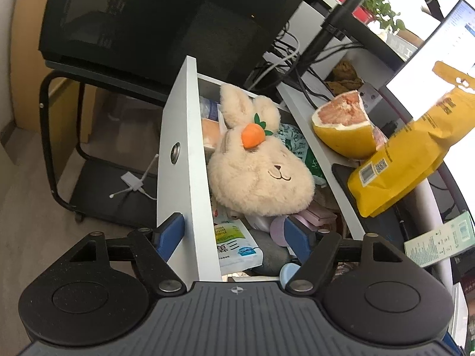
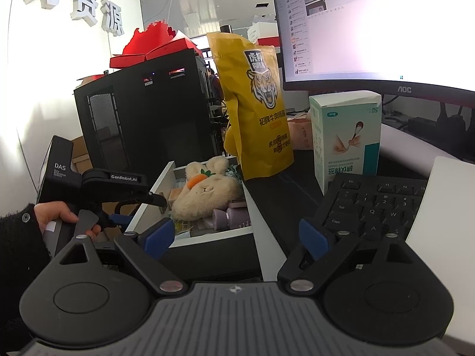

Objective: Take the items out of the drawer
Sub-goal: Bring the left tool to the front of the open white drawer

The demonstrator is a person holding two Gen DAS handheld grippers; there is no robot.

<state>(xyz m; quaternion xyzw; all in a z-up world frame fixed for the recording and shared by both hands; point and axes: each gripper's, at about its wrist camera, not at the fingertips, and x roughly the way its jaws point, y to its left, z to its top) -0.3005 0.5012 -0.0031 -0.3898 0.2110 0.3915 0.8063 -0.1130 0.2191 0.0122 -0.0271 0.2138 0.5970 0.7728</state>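
Observation:
The white drawer (image 1: 181, 136) stands pulled out and full. A cream plush rabbit with an orange carrot (image 1: 261, 169) lies on top of packets and small bottles; it also shows in the right wrist view (image 2: 204, 192). My left gripper (image 1: 234, 234) is open and straddles the drawer's front panel, one finger outside, one inside. It shows from the side in the right wrist view (image 2: 154, 198). My right gripper (image 2: 237, 237) is open and empty, above the desk edge beside the drawer (image 2: 166, 184). A yellow tiger snack pouch (image 2: 255, 109) stands upright on the desk (image 2: 285, 201).
On the desk are a halved pomelo (image 1: 344, 127), a white-green medicine box (image 2: 344, 139), a black keyboard (image 2: 377, 204) and a monitor (image 2: 371, 26). A black computer case (image 2: 142, 118) and a black wheeled stand (image 1: 98, 190) sit beyond the drawer.

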